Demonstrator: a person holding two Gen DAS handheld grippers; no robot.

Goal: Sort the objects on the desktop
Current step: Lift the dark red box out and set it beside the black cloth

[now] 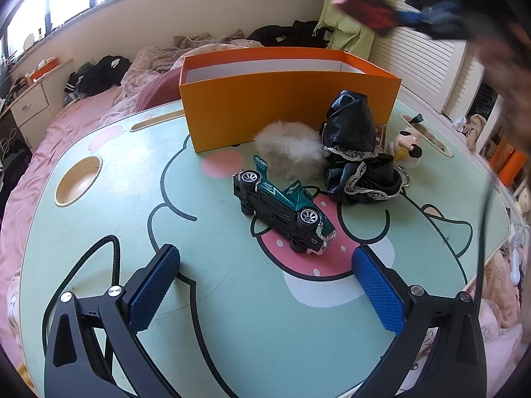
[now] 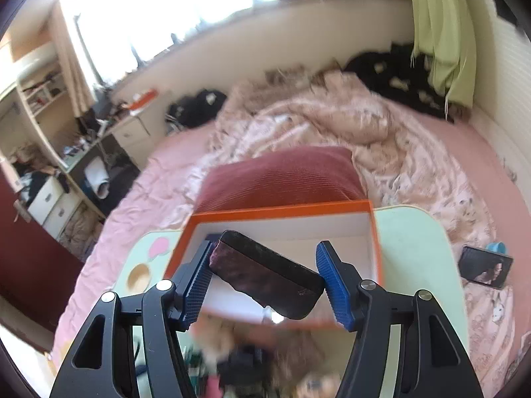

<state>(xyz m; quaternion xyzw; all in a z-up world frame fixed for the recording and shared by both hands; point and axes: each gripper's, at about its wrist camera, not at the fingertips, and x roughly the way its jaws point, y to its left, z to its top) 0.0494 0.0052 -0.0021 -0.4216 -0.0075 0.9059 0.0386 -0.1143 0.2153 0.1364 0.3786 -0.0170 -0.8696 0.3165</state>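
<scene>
step in hand: right gripper (image 2: 264,280) is carrying a dark flat case (image 2: 265,275) (wallet or glasses case, can't say which) over toward the orange box (image 2: 278,214). Looks to me like the carry-and-drop part of sorting.

right gripper state: jaws about halfway closed, both blue pads pressing on the ends of the case, which sits tilted between them, left end higher.

where the case is: up in the air, between the pads, with the box's white inside showing just beyond and below it. Not in the box yet.

left gripper (image 1: 267,290) state: jaws wide apart, nothing between them, hanging over the table (image 1: 109,199) pointing down at the clutter.

stuff ahead of the left gripper: green toy car (image 1: 285,210) lying on its side just beyond the fingertips; further out a white fluffy thing (image 1: 288,152) and a black lace-trimmed bundle (image 1: 356,152), both right up against the near wall of the box; a small cartoon figure (image 1: 406,146) off to the right of the bundle.

next move, my guess: get the case fully over the opening, lower a bit, then let go. It's tilted, so it may land on an end and flop over, which is no big deal in a box that roomy.

after that: car seems the easy grab for the left gripper, since it's closest and sitting on its own.
</scene>
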